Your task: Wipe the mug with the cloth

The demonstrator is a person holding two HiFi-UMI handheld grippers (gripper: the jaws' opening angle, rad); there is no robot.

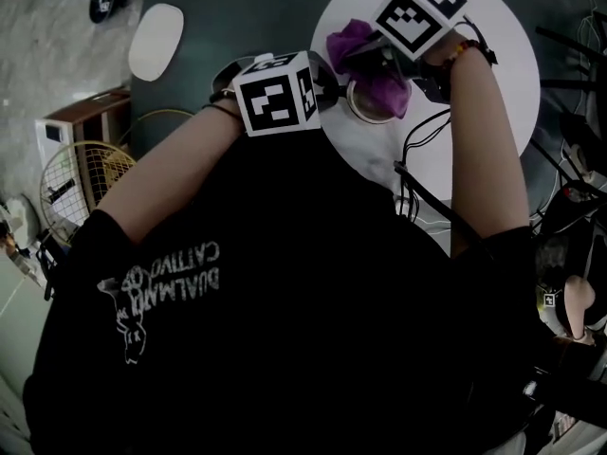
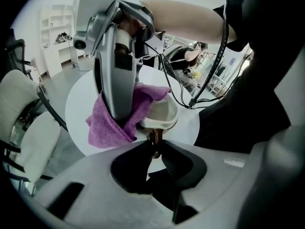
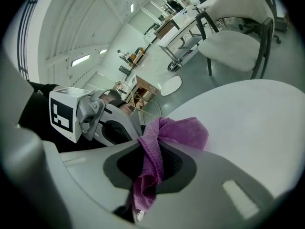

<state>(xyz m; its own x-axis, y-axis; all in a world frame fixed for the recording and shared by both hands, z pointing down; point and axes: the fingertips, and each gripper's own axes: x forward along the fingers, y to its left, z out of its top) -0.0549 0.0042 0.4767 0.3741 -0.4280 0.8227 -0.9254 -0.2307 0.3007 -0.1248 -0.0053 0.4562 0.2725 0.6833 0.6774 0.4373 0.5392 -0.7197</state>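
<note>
The mug (image 1: 365, 107) stood on the white table (image 1: 493, 55), opening up, and both grippers were right on it! The left gripper (image 2: 155, 149) had its jaws pinched together on the mug's brown handle (image 2: 155, 138), so the handle pointed straight back at that gripper, with the mug body just beyond the jaw tips. The purple cloth (image 1: 379, 83) lay over the mug's rim and into its mouth, on the side away from the handle. The right gripper (image 3: 147, 171) was clamped hard on that cloth, a fold bunched between its jaws and the rest spilling out ahead towards the mug. It came in from above the mug, angled down across the rim from the side opposite the handle.

So the mug sat between the two: held at the handle on one side, cloth pressed on from the other. By my reading the wipe was under way, and the next stroke belonged to the right gripper, sweeping around the rim while the left held the mug steady.
</note>
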